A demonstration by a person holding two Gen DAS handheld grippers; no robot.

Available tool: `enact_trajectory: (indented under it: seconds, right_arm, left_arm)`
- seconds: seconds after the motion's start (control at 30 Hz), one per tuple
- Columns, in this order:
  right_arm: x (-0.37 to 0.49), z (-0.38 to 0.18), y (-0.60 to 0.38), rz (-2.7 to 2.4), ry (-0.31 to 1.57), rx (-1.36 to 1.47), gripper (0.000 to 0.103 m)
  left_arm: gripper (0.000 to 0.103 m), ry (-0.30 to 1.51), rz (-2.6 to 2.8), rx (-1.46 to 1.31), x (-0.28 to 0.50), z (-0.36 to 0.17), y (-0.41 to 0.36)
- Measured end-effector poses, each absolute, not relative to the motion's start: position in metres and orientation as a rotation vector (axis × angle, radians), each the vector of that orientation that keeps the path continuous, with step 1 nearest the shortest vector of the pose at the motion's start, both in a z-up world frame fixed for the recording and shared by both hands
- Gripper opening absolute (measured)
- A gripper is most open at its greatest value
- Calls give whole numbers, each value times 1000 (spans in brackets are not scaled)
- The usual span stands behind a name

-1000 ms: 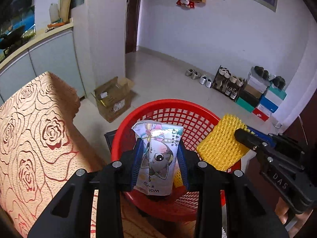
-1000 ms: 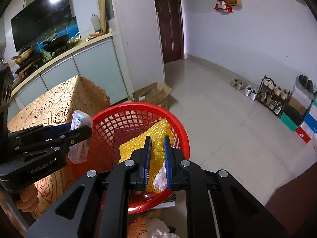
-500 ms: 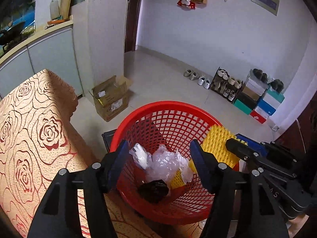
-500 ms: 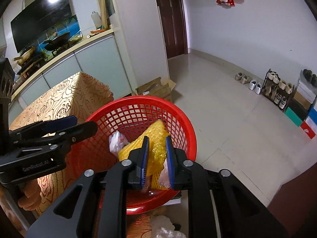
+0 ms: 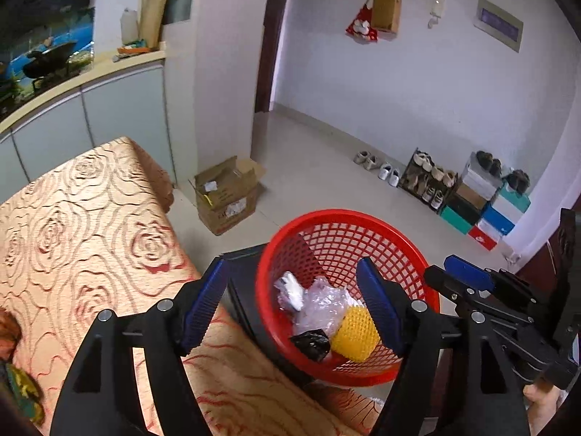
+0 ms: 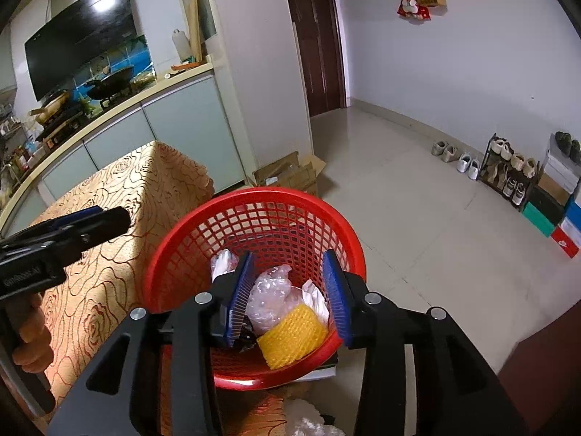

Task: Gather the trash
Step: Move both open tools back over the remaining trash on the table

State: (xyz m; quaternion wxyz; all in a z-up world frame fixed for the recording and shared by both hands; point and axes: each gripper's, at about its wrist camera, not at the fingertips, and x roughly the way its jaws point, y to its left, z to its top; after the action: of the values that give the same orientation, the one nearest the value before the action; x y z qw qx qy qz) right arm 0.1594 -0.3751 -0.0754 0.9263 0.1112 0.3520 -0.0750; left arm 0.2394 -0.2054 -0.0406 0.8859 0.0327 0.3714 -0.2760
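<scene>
Right hand-held gripper [image 6: 287, 294], jaws apart, above red basket [image 6: 181, 239]

The left gripper [image 5: 290, 298] is opening its jaws wide and is rising away to the left; its snack packet is no longer between them. The right gripper [image 6: 287, 290] is also opening, and the yellow foam net [image 6: 292, 334] is now lying loose inside the red basket [image 6: 254, 196].
</scene>
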Motion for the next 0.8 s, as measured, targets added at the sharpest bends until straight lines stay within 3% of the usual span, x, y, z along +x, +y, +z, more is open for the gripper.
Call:
enact_trajectory:
  seconds: [0.2, 0.33, 0.8]
  right_arm:
    - [152, -61, -361, -123, 690, 220, 39]
    - [146, -46, -340, -98, 648, 199, 52]
    - [151, -18, -232, 117, 620, 99, 54]
  left_arm:
    - [72, 718, -524, 55, 222, -20, -178]
    - [74, 677, -474, 39, 206, -8, -150]
    - [78, 623, -227, -51, 174, 6, -31]
